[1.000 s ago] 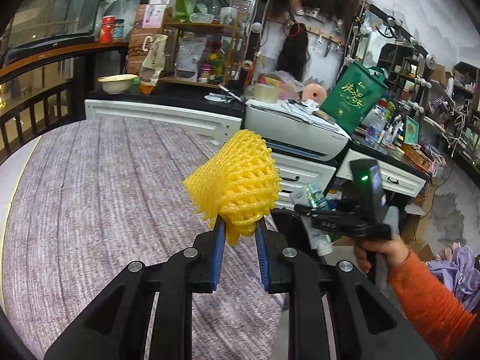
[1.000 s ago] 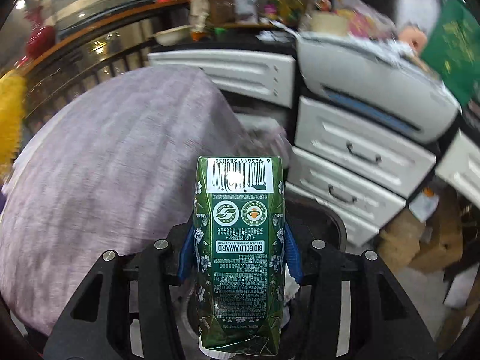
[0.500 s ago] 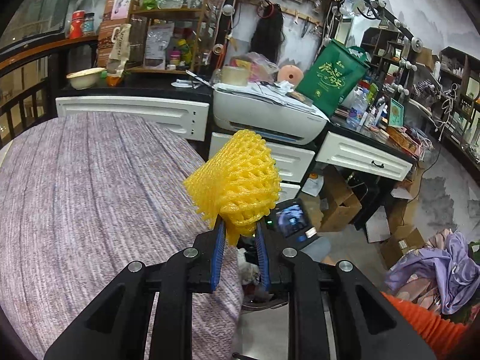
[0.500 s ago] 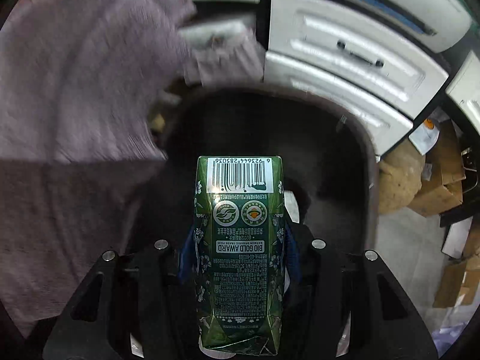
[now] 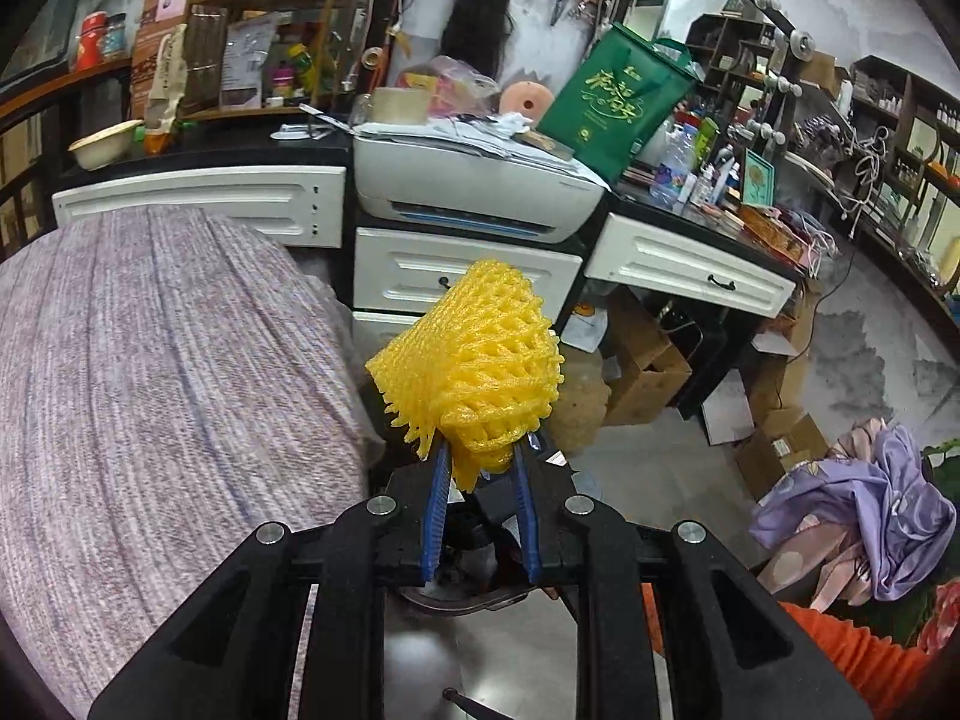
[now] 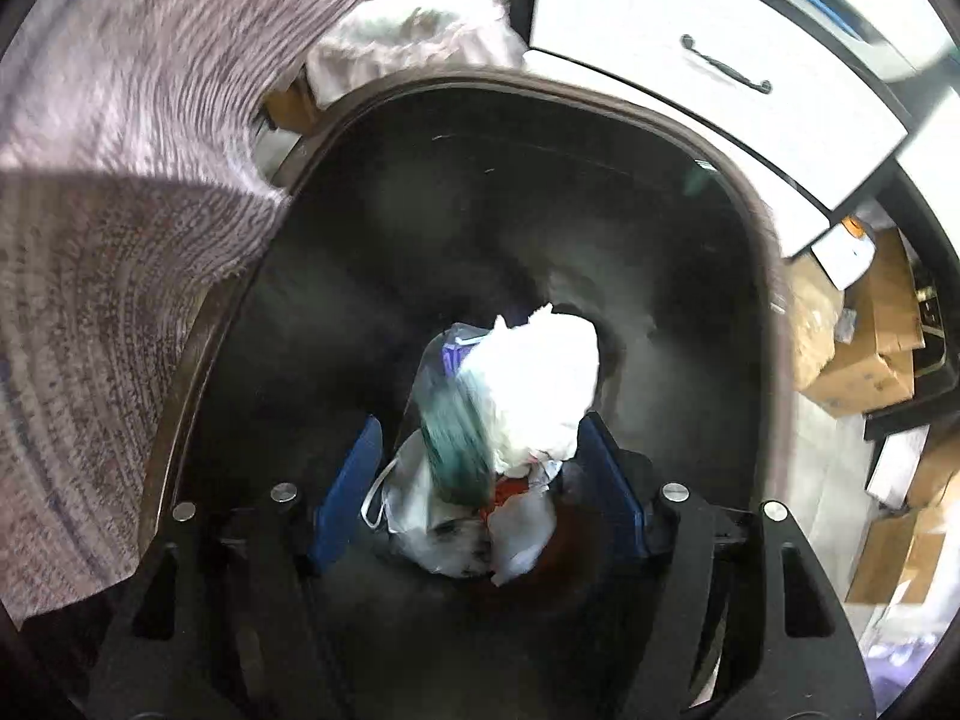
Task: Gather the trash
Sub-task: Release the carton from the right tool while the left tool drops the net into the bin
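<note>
Right tool just opened over bin, green carton dropping free; left tool clamps yellow foam net.

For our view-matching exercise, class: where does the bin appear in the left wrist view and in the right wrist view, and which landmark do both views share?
Left wrist: bin at bottom centre, mostly hidden; only a curved piece of its rim shows.
Right wrist: bin fills the centre, seen from above, with trash at the bottom.
Shared landmark: striped cloth, on the left in both.
</note>
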### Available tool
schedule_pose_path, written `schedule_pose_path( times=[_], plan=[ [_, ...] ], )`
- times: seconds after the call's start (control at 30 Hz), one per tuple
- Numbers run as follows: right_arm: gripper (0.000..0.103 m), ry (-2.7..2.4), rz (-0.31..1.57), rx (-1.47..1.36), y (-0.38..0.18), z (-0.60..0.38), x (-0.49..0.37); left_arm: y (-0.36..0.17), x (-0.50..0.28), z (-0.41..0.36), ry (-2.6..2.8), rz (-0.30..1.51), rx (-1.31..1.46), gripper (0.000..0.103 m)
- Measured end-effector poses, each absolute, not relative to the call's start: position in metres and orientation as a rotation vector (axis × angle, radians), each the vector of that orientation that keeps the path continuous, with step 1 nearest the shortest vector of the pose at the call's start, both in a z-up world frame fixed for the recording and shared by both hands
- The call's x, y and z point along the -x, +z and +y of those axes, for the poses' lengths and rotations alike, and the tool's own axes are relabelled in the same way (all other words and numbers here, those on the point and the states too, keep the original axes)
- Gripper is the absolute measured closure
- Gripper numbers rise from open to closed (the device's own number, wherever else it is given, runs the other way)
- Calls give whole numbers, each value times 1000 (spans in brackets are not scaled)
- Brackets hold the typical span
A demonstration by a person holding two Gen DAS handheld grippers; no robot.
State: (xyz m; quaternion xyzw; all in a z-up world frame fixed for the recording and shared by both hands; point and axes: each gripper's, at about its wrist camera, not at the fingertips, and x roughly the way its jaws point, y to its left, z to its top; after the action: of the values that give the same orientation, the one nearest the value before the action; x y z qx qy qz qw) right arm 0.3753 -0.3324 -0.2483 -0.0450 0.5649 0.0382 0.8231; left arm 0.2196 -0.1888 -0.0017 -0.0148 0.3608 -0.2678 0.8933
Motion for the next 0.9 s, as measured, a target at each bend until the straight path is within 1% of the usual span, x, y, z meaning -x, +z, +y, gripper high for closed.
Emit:
schedule_pose_path(
  times=[0.3, 0.53, 0.7, 0.9],
  plan=[
    [35, -39, 1081, -97, -195, -410, -327, -20, -227, -225, -632, 820, 25, 83],
    [34, -172, 954, -179, -158, -457, -283, -52, -235, -254, -623, 889, -33, 83],
    [34, -196, 901, -207, -143, -471, -260, -77, -245, -268, -599, 948, -70, 83],
    [34, -199, 880, -207, -140, -477, -254, -100, -256, -280, -567, 993, -113, 83]
  ],
)
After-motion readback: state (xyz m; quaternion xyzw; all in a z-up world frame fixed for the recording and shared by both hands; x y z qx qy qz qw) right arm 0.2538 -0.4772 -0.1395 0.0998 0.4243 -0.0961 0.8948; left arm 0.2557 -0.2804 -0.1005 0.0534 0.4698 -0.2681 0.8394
